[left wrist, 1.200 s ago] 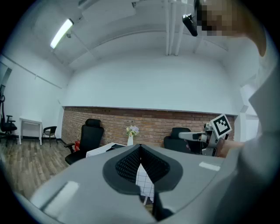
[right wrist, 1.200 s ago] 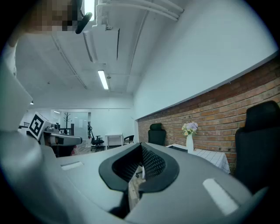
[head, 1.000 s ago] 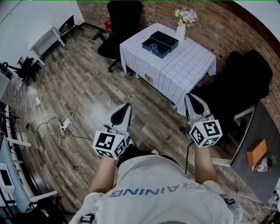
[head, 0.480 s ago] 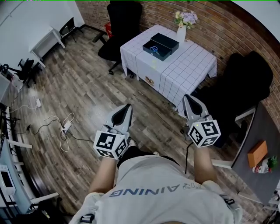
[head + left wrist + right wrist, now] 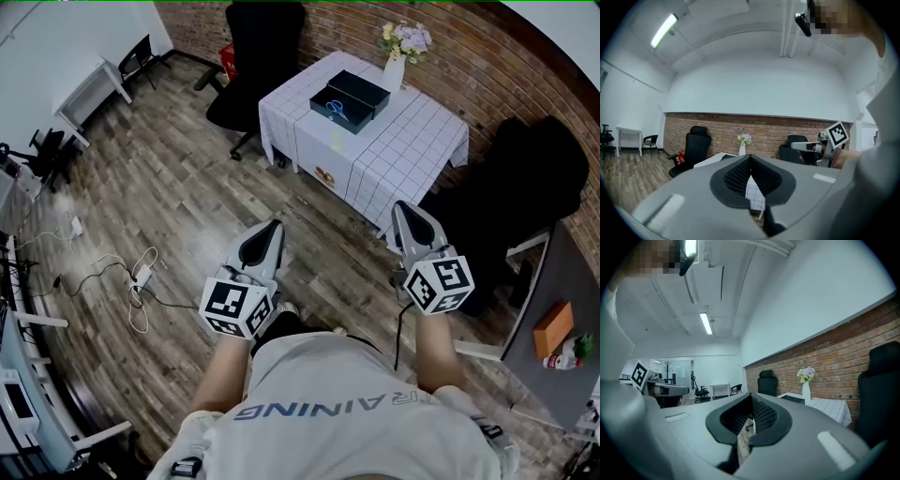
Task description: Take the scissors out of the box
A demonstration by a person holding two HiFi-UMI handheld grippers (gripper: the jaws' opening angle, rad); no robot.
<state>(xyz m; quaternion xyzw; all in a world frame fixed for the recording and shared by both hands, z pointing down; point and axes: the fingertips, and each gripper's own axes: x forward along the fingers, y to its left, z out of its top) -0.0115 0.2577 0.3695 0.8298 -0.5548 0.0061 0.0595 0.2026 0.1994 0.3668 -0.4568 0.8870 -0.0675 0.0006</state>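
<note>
A black box (image 5: 350,92) lies open on the table with the white checked cloth (image 5: 394,155), far ahead of me by the brick wall. Blue-handled scissors (image 5: 336,105) show inside its near-left part. Both grippers are held level in front of my body, well short of the table. My left gripper (image 5: 272,229) is shut with nothing in it; its jaws meet at the tip (image 5: 750,161). My right gripper (image 5: 405,208) is shut and empty too (image 5: 751,401). The table's corner (image 5: 717,158) shows beyond the left jaws.
A white vase of flowers (image 5: 397,64) stands on the table behind the box. One black office chair (image 5: 265,47) is at the table's left, another (image 5: 542,173) at its right. Cables (image 5: 141,277) lie on the wood floor. A grey desk (image 5: 553,366) holds an orange box.
The floor and cables have slid down and toward me as I stepped toward the table. Both grippers keep the same stance, shut and side by side.
</note>
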